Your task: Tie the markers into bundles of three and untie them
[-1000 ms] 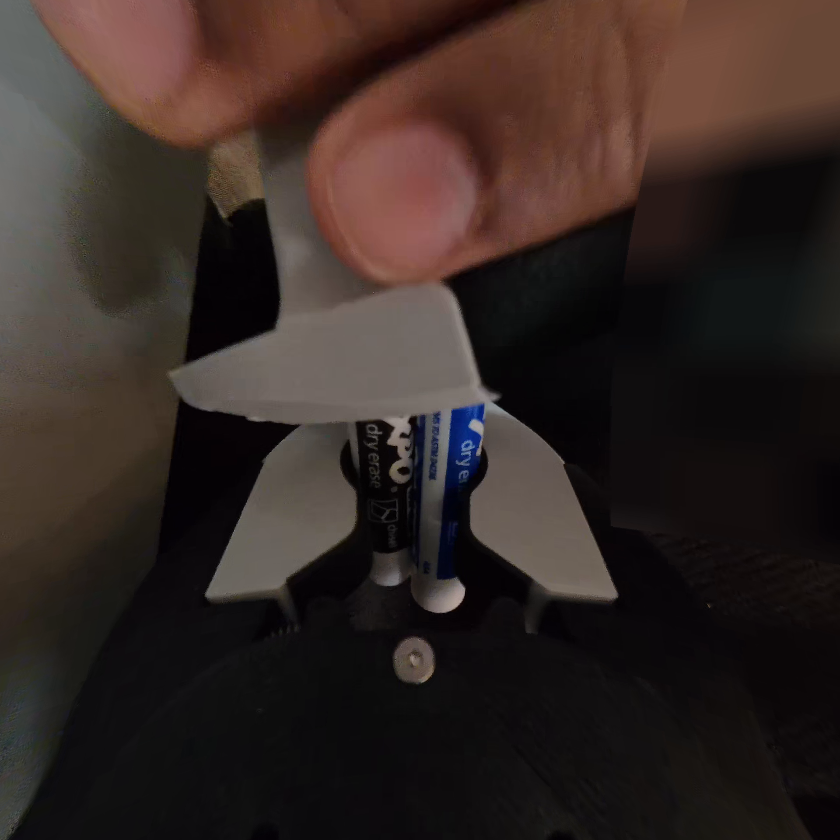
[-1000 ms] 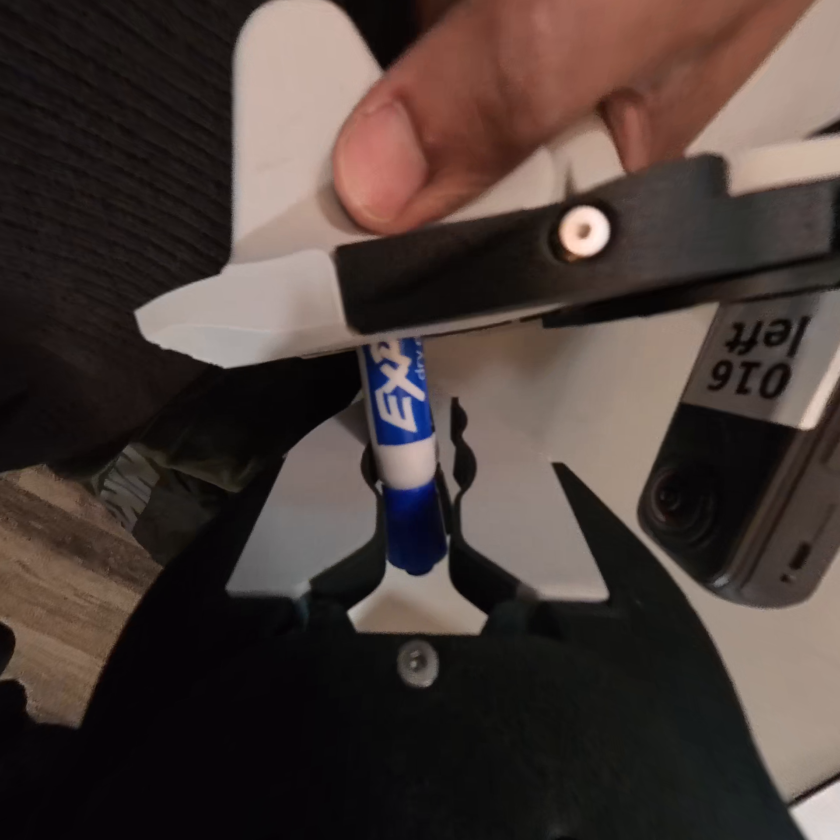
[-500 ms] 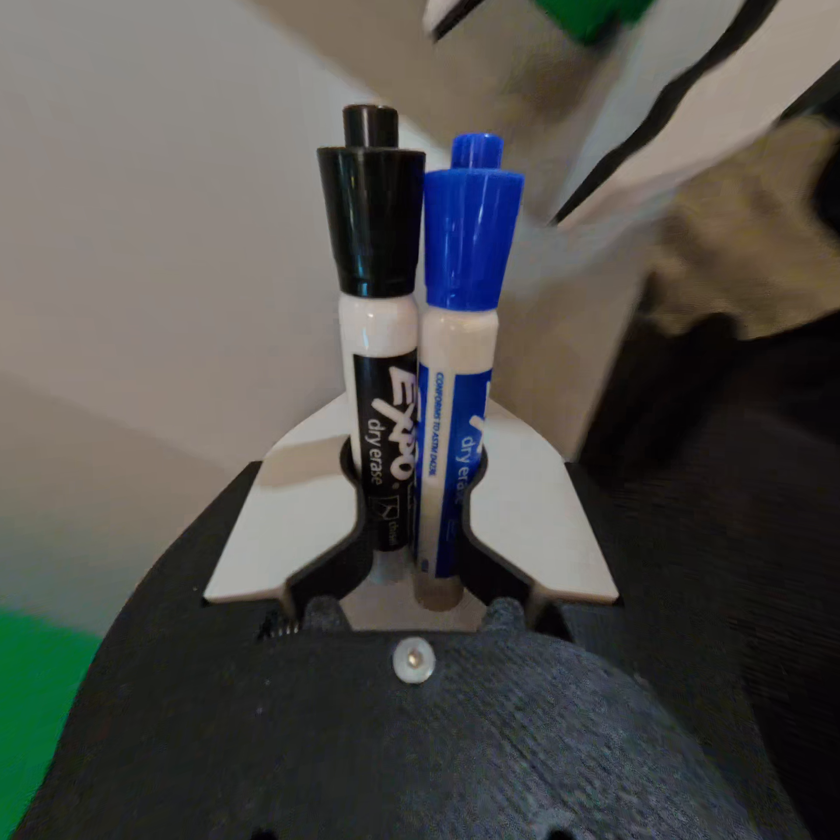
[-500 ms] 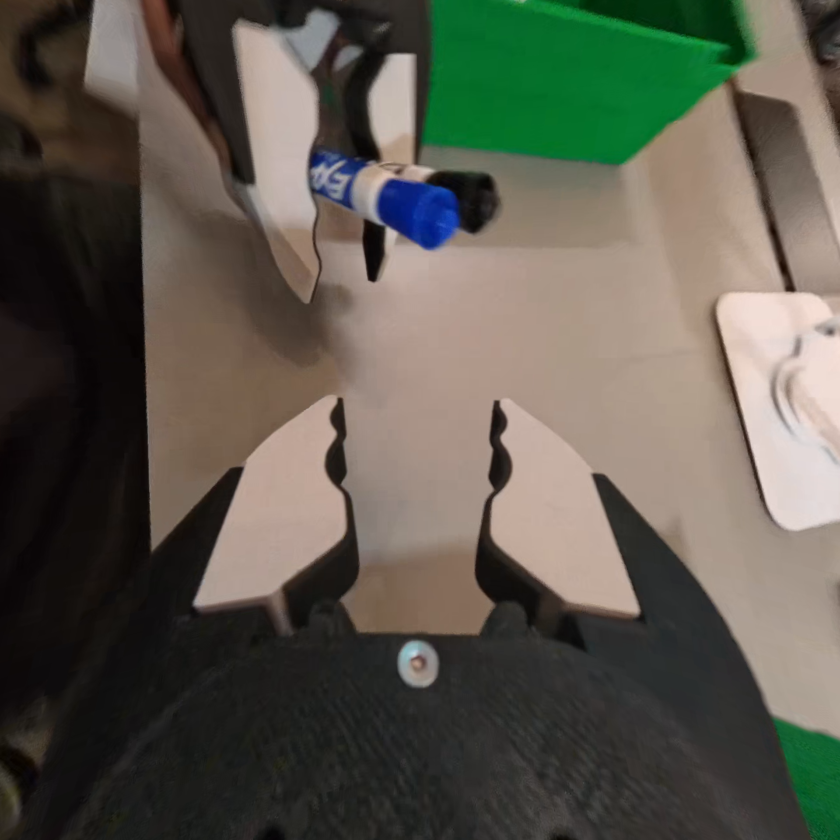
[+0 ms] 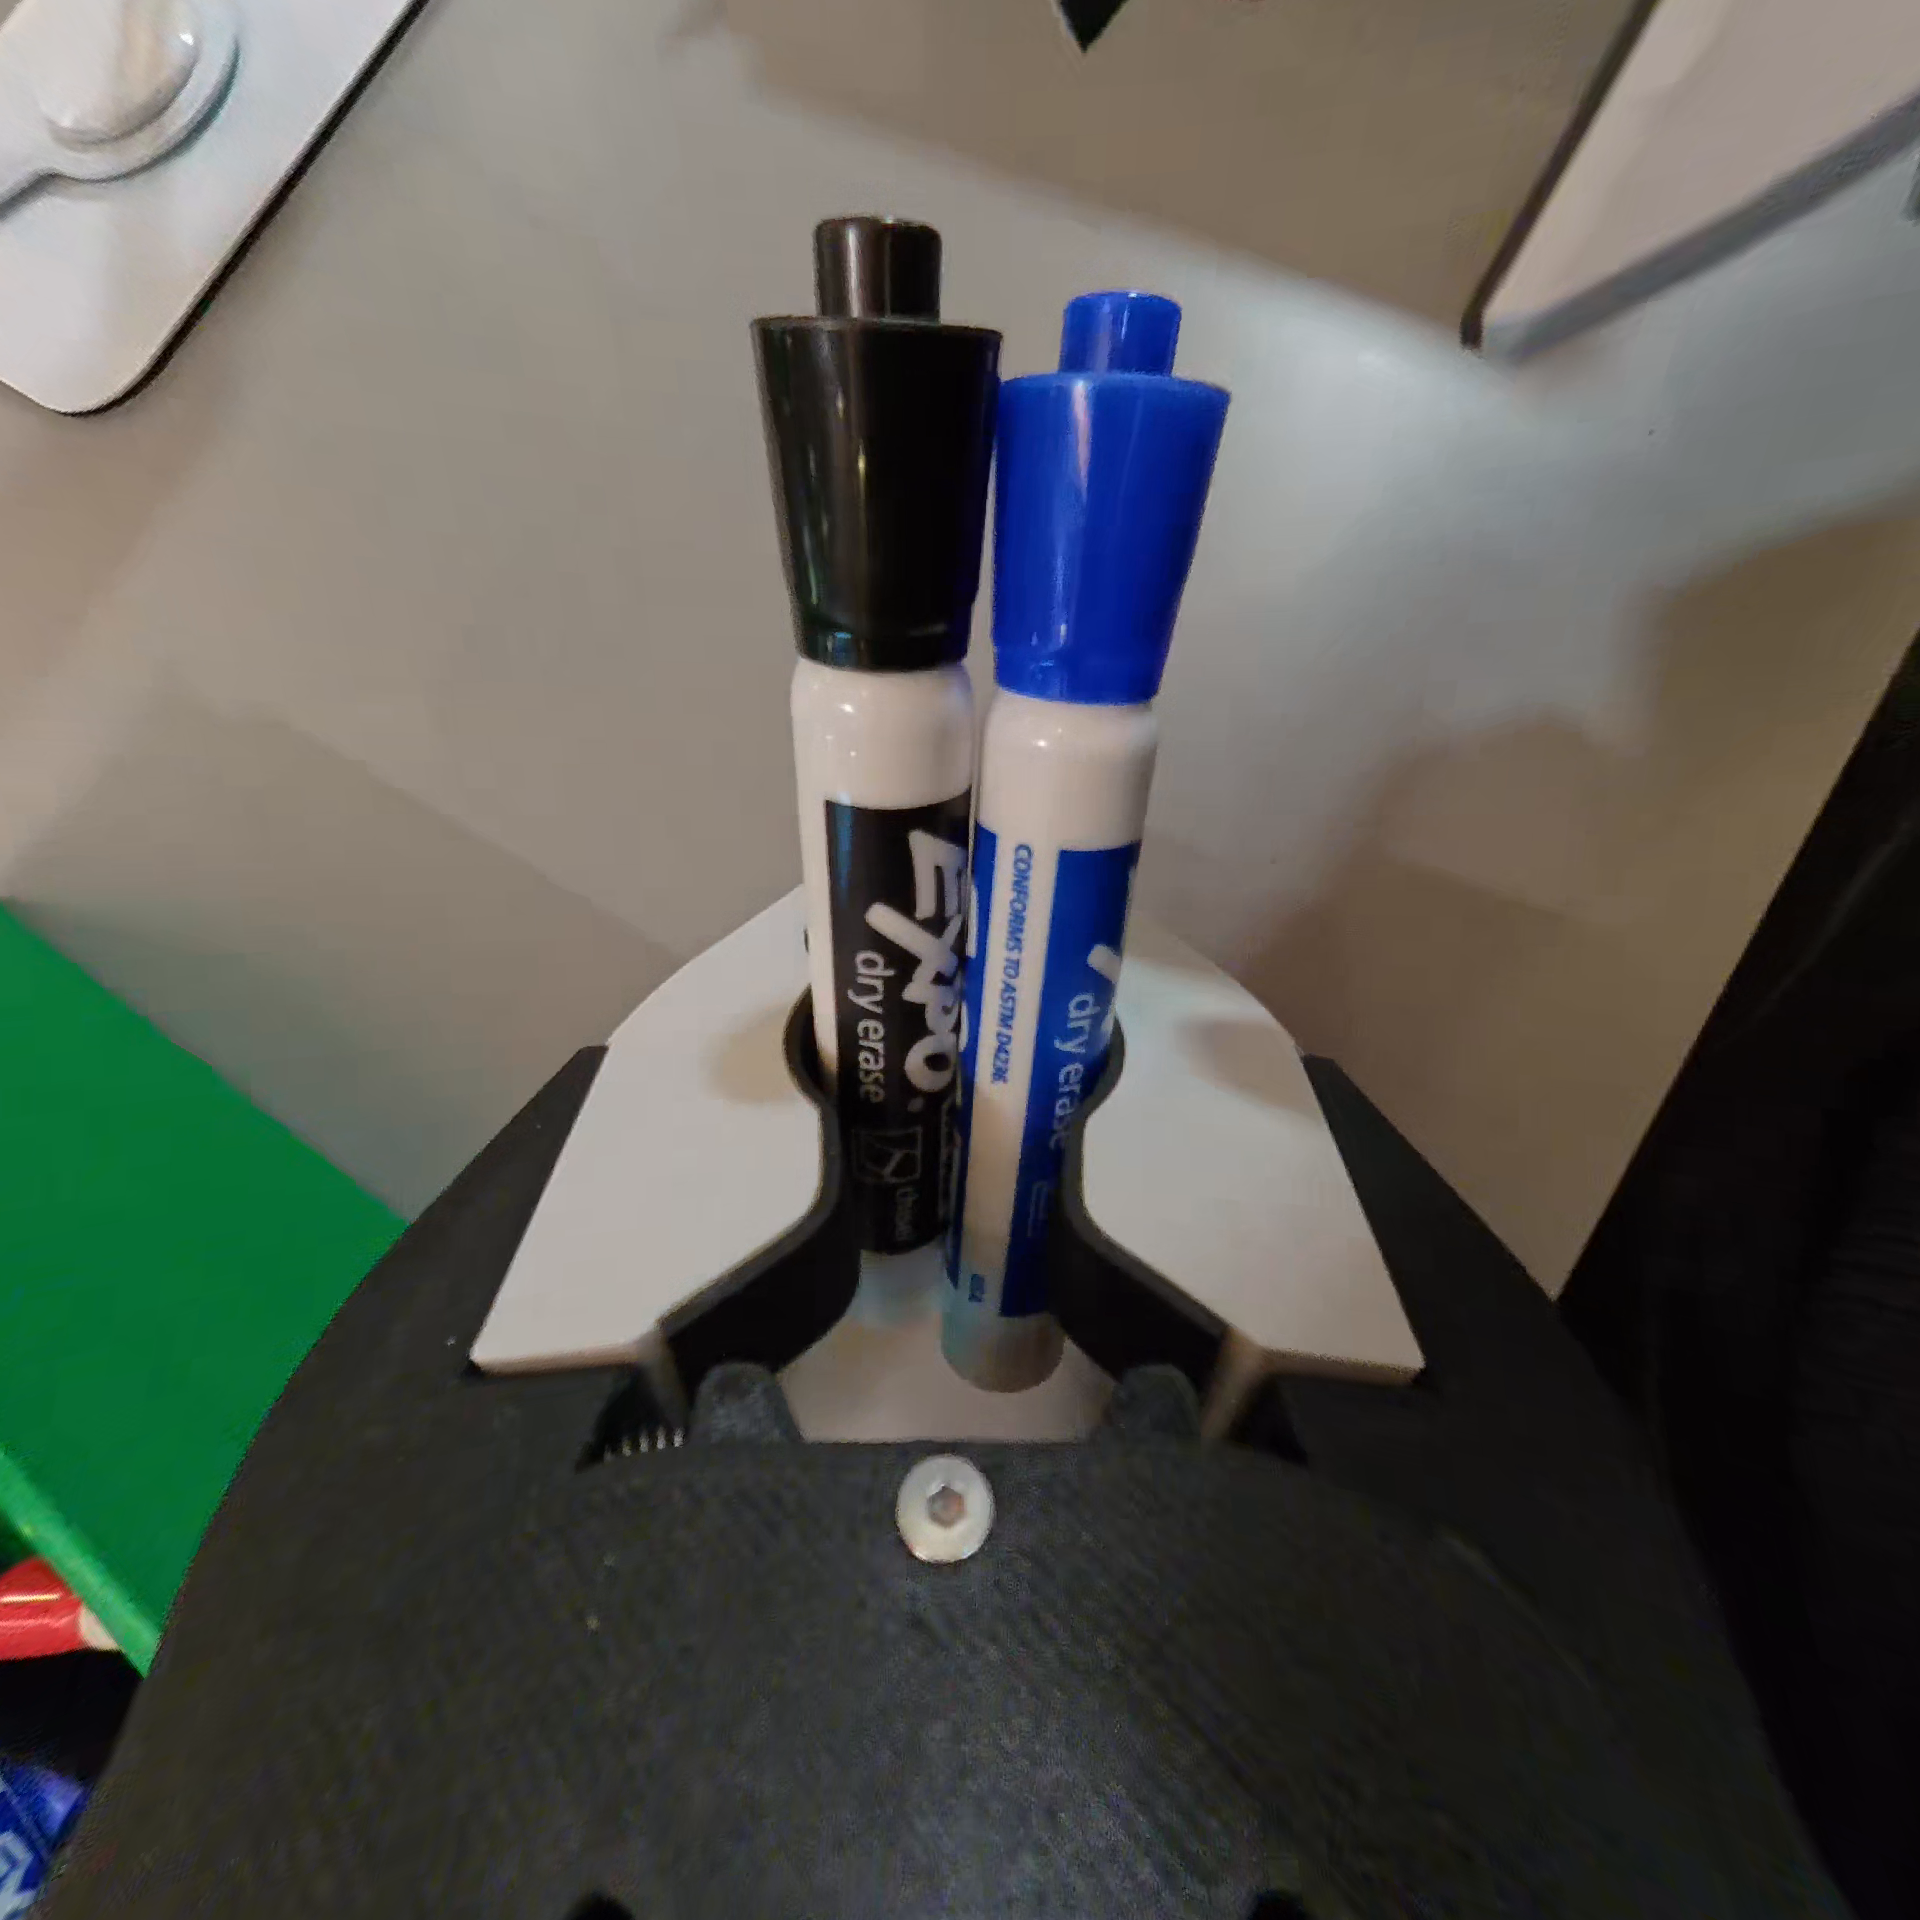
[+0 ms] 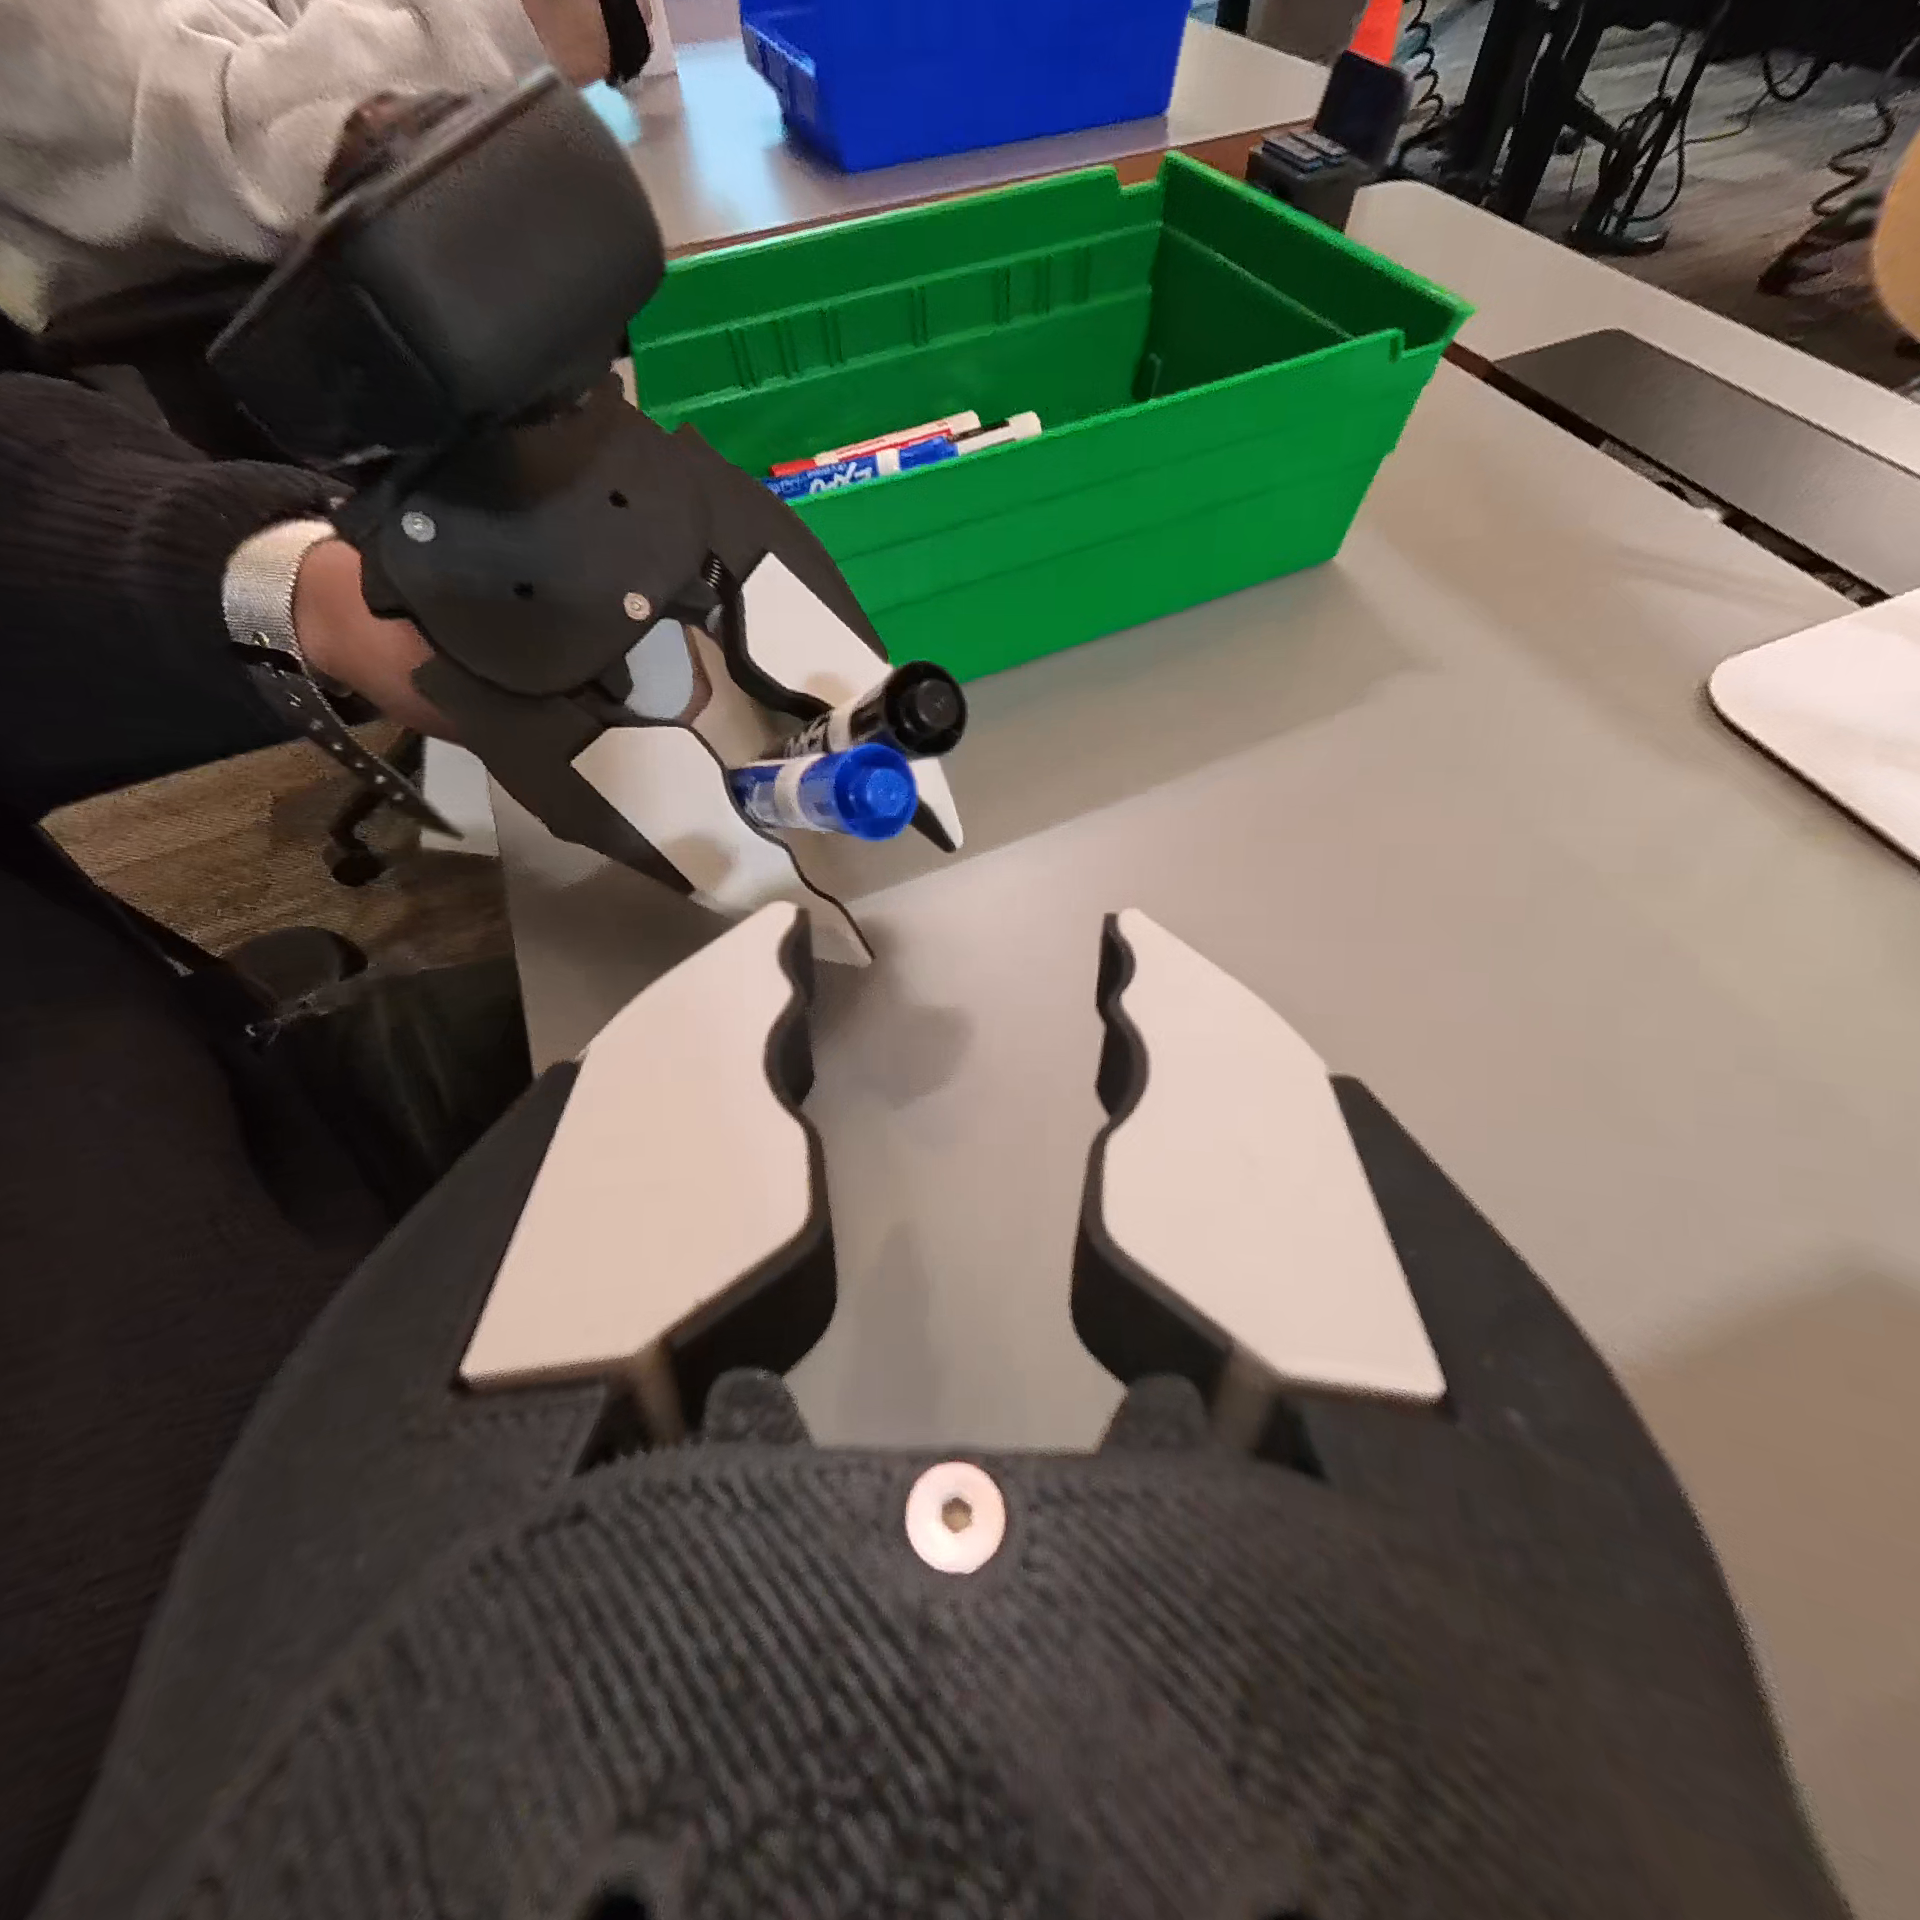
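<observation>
Left wrist view shows the left gripper (image 5: 961, 1091) closed on a black marker (image 5: 883, 727) and a blue marker (image 5: 1081, 748), side by side at centre. Right gripper (image 6: 951, 935) stands wide open and empty over the grey table (image 6: 1403, 883), with a green bin (image 6: 1091, 540) at the upper centre.

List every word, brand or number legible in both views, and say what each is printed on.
I don't transcribe writing; these things bear it:
Black marker, clamped in the left hand-held gripper: white print on a black label, legible.
Blue marker beside it: print on a blue and white label, legible.
Loose markers in the green bin: labels too small to read.
Right hand-held gripper: no writing visible.
</observation>
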Action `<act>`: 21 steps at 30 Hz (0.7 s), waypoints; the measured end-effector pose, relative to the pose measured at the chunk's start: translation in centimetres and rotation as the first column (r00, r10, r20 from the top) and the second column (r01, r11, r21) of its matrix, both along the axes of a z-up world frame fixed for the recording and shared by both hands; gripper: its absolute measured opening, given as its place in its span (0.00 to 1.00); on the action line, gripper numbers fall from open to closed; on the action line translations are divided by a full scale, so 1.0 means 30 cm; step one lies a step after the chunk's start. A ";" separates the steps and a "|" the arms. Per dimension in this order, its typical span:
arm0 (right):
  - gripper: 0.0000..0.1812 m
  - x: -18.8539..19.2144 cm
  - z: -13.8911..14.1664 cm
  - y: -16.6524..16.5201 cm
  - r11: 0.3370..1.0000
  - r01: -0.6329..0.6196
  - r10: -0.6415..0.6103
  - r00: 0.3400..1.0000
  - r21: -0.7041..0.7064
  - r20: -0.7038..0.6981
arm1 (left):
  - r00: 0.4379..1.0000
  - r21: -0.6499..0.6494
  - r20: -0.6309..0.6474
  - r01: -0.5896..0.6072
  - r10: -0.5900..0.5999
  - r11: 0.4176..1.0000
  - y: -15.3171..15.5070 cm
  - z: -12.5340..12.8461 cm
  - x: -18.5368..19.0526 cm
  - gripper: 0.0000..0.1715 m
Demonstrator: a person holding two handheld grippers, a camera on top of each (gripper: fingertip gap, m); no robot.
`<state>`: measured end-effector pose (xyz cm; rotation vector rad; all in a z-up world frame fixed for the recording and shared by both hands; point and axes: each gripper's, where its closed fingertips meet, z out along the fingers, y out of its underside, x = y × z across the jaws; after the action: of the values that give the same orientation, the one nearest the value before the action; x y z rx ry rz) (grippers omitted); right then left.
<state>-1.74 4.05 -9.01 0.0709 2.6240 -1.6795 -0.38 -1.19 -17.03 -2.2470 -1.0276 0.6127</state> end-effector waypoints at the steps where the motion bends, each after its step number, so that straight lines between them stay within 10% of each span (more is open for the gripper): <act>1: 0.29 0.011 0.002 -0.008 1.000 -0.001 0.001 1.000 -0.007 -0.006 | 1.000 0.017 0.005 0.000 0.000 1.000 -0.001 0.002 0.003 0.25; 13: 0.25 -0.037 -0.012 -0.034 0.996 0.052 -0.044 0.994 -0.077 0.103 | 1.000 0.143 0.010 0.005 -0.006 0.990 0.000 0.059 0.059 0.25; 21: 0.23 -0.008 0.135 -0.277 0.985 -0.115 0.121 0.992 -0.130 0.043 | 0.996 0.114 0.020 -0.086 0.085 0.990 -0.090 0.054 0.202 0.25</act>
<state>-1.97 -4.25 -4.97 -0.0432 2.4270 -1.7752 5.67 -3.90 -15.41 -2.1193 -1.1422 0.5592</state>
